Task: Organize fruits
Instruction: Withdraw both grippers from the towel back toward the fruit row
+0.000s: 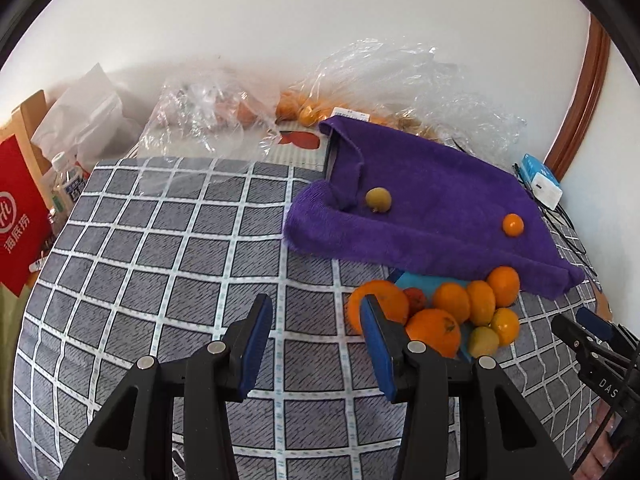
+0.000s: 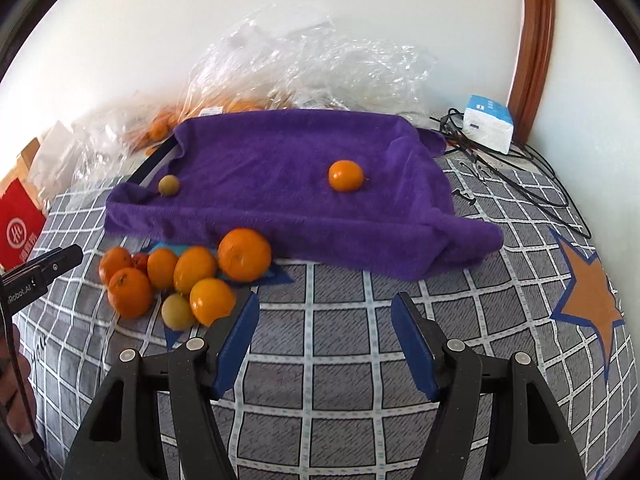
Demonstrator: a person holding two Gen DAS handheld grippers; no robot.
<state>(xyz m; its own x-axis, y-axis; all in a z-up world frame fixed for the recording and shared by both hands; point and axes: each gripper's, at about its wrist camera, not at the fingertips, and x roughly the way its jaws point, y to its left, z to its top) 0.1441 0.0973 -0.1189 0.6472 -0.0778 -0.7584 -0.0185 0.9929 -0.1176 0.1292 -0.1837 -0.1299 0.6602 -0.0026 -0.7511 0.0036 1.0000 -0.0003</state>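
Observation:
A pile of oranges [image 1: 436, 320] [image 2: 180, 280] with two small yellow-green fruits and a small red one lies on the checked cloth in front of a purple towel [image 1: 432, 208] [image 2: 288, 200]. On the towel rest one small orange [image 1: 513, 225] [image 2: 346, 176] and one yellow-green fruit [image 1: 378, 199] [image 2: 168, 185]. My left gripper [image 1: 316, 312] is open over bare cloth, just left of the pile, nothing between its fingers. My right gripper [image 2: 324, 308] is open too, right of the pile, holding nothing; its tip shows in the left wrist view [image 1: 580, 328].
Clear plastic bags [image 1: 360, 88] [image 2: 304, 64] with more oranges lie at the back by the wall. A red packet [image 1: 16, 216] and bottles stand at the left edge. A white box [image 2: 488, 122] and black cables [image 2: 520, 176] sit at the right. An orange star mark [image 2: 588, 300] is on the cloth.

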